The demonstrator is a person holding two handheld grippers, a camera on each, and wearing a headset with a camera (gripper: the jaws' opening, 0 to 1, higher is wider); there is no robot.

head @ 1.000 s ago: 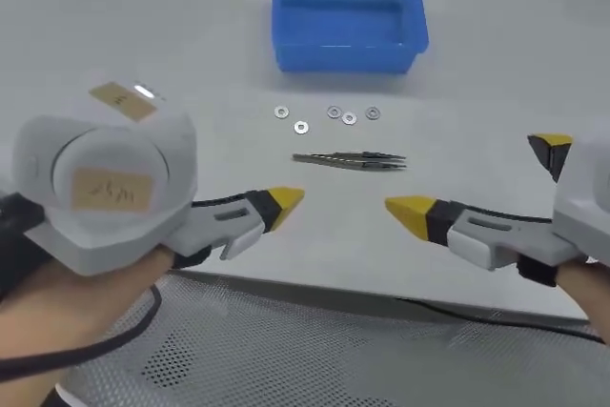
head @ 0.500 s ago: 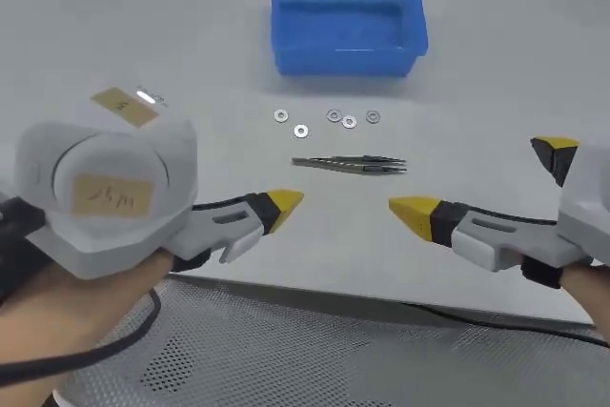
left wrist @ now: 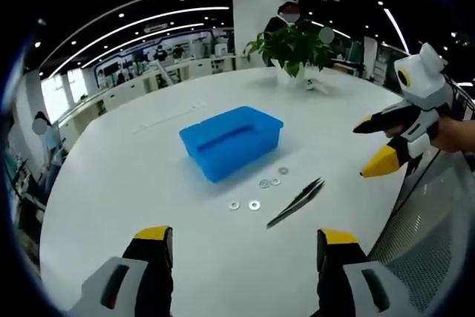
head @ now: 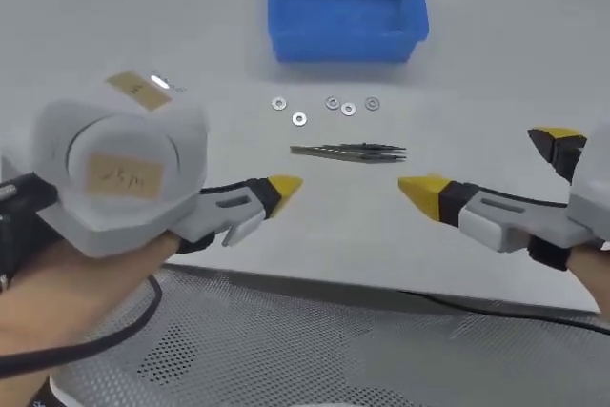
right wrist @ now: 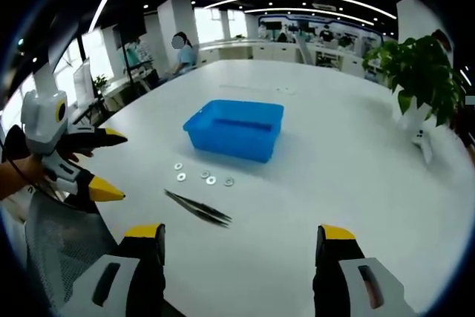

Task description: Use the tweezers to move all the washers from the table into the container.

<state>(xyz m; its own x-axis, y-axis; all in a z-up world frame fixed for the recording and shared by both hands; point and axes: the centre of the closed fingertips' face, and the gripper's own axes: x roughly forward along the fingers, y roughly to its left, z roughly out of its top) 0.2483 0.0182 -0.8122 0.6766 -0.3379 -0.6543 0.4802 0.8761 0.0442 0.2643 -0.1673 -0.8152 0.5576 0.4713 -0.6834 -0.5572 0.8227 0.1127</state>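
So here we've got a smooth white table [head: 496,64] with a blue plastic container [head: 343,45] sitting at the far side. It's a rectangular bin with a thick rim. Just in front of it are five washers [head: 299,119], tiny flat shiny metal rings in a loose row, four roughly in line and one a bit nearer to us. Right beside them, on our side, the tweezers [head: 348,151] lie flat on the table, thin, dark and metallic, running sideways across the head view. They sit between the washers and both grippers.

At the near table edge there's grey perforated mesh [head: 286,350] with a black cable [head: 496,314] trailing over it. A leafy potted plant [left wrist: 293,46] stands well beyond the container.

The left gripper [left wrist: 245,237] has its yellow-tipped jaws spread wide, with nothing between them, hanging over bare table short of the tweezers. The right gripper [right wrist: 243,231] is the same: jaws wide apart, gripping nothing, touching nothing. The two grippers face each other in the head view, well apart.
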